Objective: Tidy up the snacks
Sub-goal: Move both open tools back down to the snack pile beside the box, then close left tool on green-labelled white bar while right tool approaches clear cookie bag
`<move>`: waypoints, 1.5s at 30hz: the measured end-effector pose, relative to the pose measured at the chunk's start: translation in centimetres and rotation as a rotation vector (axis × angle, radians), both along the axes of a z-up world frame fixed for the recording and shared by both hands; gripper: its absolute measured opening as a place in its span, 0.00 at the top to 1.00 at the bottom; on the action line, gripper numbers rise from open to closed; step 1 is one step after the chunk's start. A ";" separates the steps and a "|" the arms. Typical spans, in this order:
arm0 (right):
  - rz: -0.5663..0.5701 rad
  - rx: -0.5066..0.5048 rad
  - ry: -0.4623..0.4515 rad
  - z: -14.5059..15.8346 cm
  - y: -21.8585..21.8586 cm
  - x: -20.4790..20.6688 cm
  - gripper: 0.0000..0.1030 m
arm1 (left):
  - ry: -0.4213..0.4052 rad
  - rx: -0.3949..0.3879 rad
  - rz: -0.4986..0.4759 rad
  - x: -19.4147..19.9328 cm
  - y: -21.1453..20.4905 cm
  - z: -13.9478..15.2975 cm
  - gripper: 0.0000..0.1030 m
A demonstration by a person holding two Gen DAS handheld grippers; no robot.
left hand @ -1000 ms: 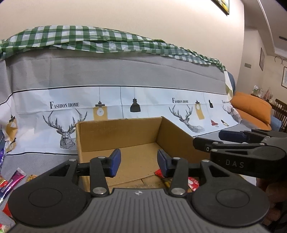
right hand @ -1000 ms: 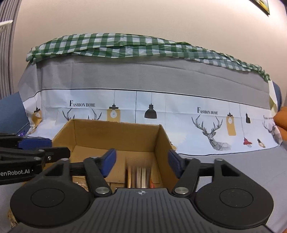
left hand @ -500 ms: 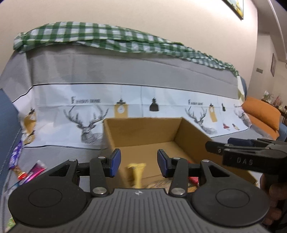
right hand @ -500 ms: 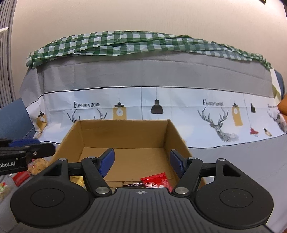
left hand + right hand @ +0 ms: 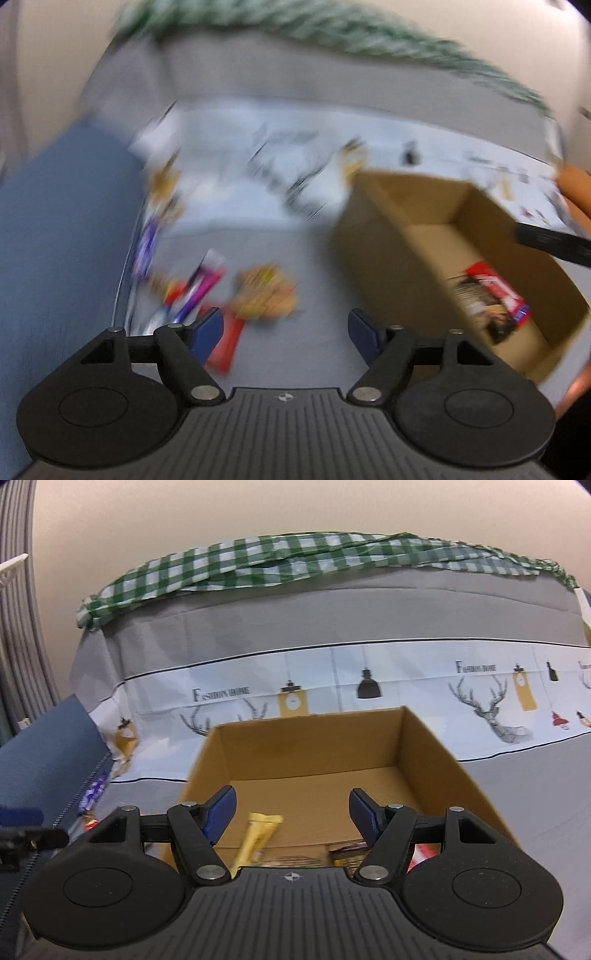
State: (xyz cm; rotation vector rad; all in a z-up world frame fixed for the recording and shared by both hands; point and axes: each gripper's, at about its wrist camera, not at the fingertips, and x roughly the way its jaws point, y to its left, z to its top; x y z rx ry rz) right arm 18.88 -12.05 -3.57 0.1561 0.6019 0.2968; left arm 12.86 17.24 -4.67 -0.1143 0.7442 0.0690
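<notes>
One open brown cardboard box holds one yellow snack bar and a red packet. Left gripper, jaws just widened, and right gripper both gape empty; blurred loose snacks lie left.

We are seeing a matt brown cardboard box, glossy foil snack wrappers, a smooth printed cloth cover, green checked fabric, and grippers of ribbed matt black plastic with metal pins.

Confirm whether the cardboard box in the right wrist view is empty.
No, the cardboard box already holds a yellow snack packet and other wrappers at its near end.
</notes>
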 end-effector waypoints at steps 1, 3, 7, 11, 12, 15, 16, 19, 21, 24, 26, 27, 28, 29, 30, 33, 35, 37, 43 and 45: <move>0.006 0.005 0.001 0.0 0.4 -0.1 0.33 | 0.049 -0.009 0.035 0.3 0.9 -0.7 0.22; 0.022 0.009 0.004 0.1 1.3 -0.3 0.33 | 0.168 0.023 0.108 1.1 2.3 -2.5 0.22; 0.071 0.003 -0.014 0.3 3.7 -0.9 0.33 | 0.304 0.036 0.161 2.0 4.0 -4.6 0.20; 0.132 0.008 -0.030 0.4 6.3 -1.6 0.33 | 0.378 0.083 0.148 2.4 4.1 -5.9 0.17; 0.148 0.009 -0.033 0.4 7.0 -1.7 0.33 | 0.394 0.100 0.140 2.4 3.9 -6.3 0.17; 0.189 0.018 -0.037 0.4 8.8 -2.0 0.33 | 0.441 0.129 0.133 2.6 3.5 -7.3 0.16; 0.201 0.023 -0.037 0.3 9.3 -2.0 0.32 | 0.454 0.133 0.131 2.6 3.5 -7.7 0.16; 0.233 0.035 -0.034 0.1 10.7 -2.2 0.32 | 0.483 0.137 0.130 2.8 3.4 -8.2 0.17; 0.251 0.045 -0.035 0.0 11.6 -2.2 0.32 | 0.493 0.123 0.132 2.7 3.6 -8.4 0.17; 0.281 0.057 -0.038 -0.2 12.9 -2.3 0.31 | 0.501 0.083 0.143 2.5 4.2 -8.6 0.18; 0.304 0.057 -0.041 -0.4 13.9 -2.4 0.30 | 0.500 0.060 0.155 2.4 4.5 -8.5 0.21; 0.317 0.055 -0.041 -0.5 14.4 -2.5 0.30 | 0.498 0.050 0.165 2.3 4.7 -8.4 0.24; 0.329 0.053 -0.042 -0.6 14.9 -2.5 0.30 | 0.494 0.041 0.177 2.2 4.9 -8.3 0.26; 0.337 0.051 -0.041 -0.7 15.4 -2.5 0.30 | 0.491 0.036 0.188 2.2 5.1 -8.2 0.30; 0.340 0.052 -0.039 -0.8 15.8 -2.4 0.29 | 0.487 0.026 0.201 2.0 5.4 -8.0 0.35; 0.345 0.077 -0.015 -1.2 16.9 -1.8 0.26 | 0.475 0.000 0.243 2.0 5.9 -7.7 0.51; 0.346 0.096 -0.008 -1.4 17.7 -1.3 0.23 | 0.468 -0.009 0.259 2.3 6.3 -7.7 0.60; 0.342 0.105 -0.005 -1.7 18.5 -0.8 0.22 | 0.456 -0.025 0.280 2.3 6.6 -7.4 0.61; 0.294 0.130 0.053 -3.2 20.4 2.1 0.14 | 0.376 -0.102 0.322 2.4 7.4 -6.2 0.61; 0.269 0.128 0.079 -4.0 21.0 3.2 0.14 | 0.355 -0.114 0.328 2.7 7.5 -6.0 0.61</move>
